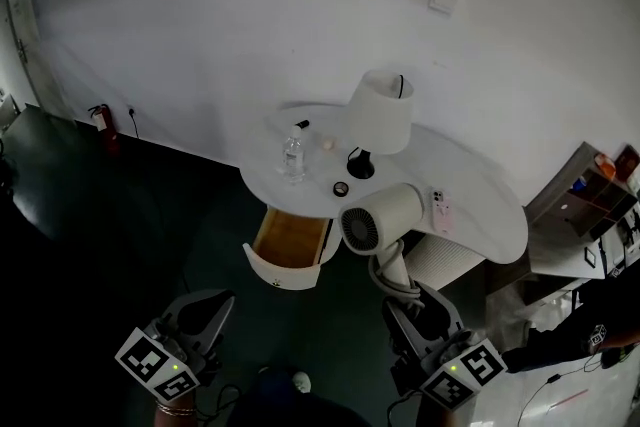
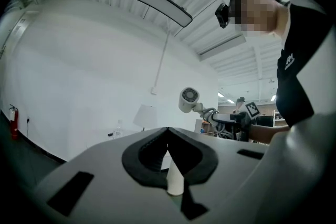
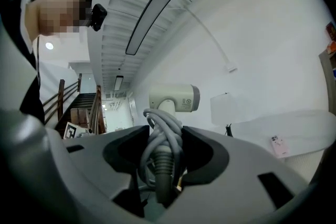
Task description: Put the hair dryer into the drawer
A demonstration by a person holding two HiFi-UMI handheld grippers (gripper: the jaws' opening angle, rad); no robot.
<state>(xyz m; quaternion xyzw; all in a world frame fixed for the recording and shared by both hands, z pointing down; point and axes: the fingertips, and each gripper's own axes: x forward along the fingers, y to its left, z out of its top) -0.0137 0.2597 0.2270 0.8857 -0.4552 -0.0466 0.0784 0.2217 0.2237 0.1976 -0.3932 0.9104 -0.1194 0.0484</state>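
My right gripper (image 1: 405, 298) is shut on the handle of the white hair dryer (image 1: 380, 220), whose grey cord is wound round that handle (image 3: 161, 139). The dryer's head (image 3: 174, 97) stands up above the jaws, held in the air just right of the open drawer (image 1: 281, 272). The drawer is pulled out of the white round table (image 1: 495, 215), and its wooden inside shows nothing in it. My left gripper (image 1: 213, 303) hangs low at the left, below the drawer, its jaws meeting at the tips (image 2: 168, 131) with nothing between them. The left gripper view shows the dryer (image 2: 188, 99) far off.
On the table stand a white lamp (image 1: 380, 110), a clear bottle (image 1: 292, 155), a small dark ring (image 1: 341, 188) and a pink phone (image 1: 441, 211). A fire extinguisher (image 1: 103, 123) leans at the wall on the left. Shelves (image 1: 590, 200) stand at the right.
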